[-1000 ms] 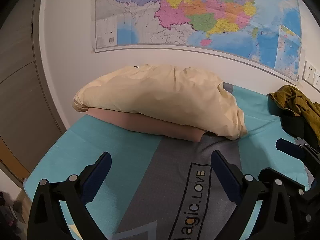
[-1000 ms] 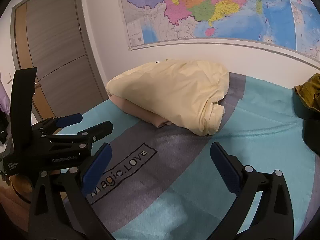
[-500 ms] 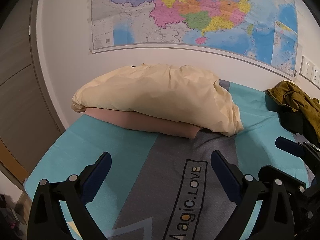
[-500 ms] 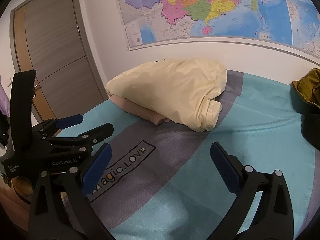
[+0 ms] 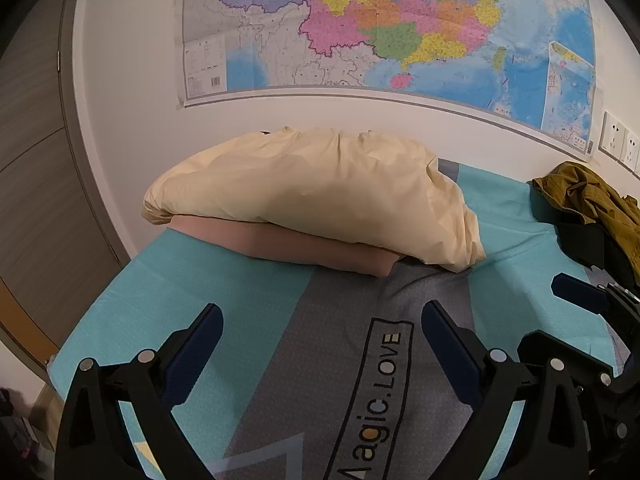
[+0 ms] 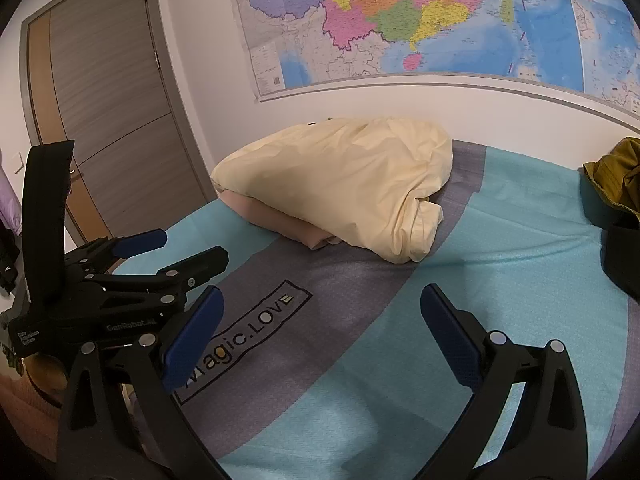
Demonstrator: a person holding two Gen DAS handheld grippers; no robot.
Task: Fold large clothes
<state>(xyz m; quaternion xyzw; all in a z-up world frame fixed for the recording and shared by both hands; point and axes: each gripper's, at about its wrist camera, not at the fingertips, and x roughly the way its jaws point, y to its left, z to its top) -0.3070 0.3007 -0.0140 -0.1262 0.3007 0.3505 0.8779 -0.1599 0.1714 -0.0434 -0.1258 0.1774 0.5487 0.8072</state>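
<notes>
Cream folded garment (image 5: pixel 320 192) lies lengthwise along the wall (image 5: pixel 132 92).

Dim, warm indoor light; soft shadows under the pillow (image 5: pixel 320 192); strong fisheye bending, black vignette at 10 to 2 o'clock; focus sharp

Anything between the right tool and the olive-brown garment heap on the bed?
Nothing visible: only bare bedspread lies between the open right tool and the olive-brown garment; a black garment lies against it at the frame edge.
</notes>
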